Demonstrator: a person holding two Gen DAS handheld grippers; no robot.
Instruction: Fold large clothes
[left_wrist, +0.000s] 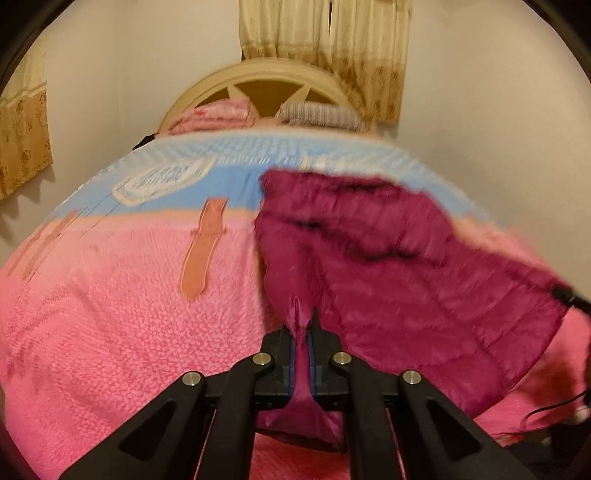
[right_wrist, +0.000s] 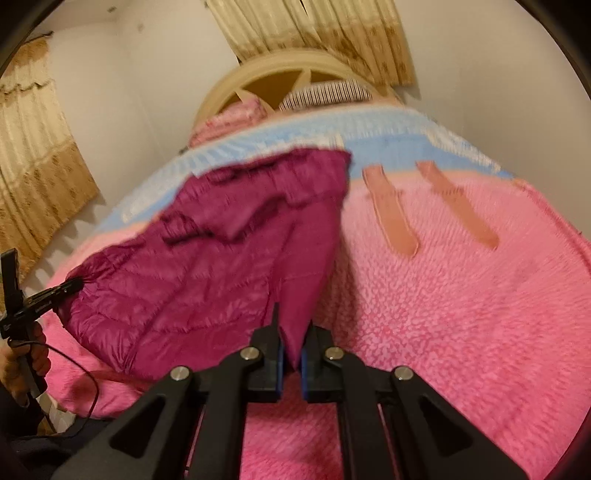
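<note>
A magenta quilted jacket lies spread over the pink and blue bedspread, lifted at its near edge. My left gripper is shut on a pinched fold of the jacket's hem. The jacket also shows in the right wrist view, where my right gripper is shut on its other near corner. The left gripper's fingers show at the far left of the right wrist view, clamped on the jacket's edge. The right gripper's tip shows at the right of the left wrist view.
The bedspread covers the bed. A cream headboard with a pink pillow and a striped pillow stands at the far end. Tan curtains hang behind. A black cable trails near the hand at left.
</note>
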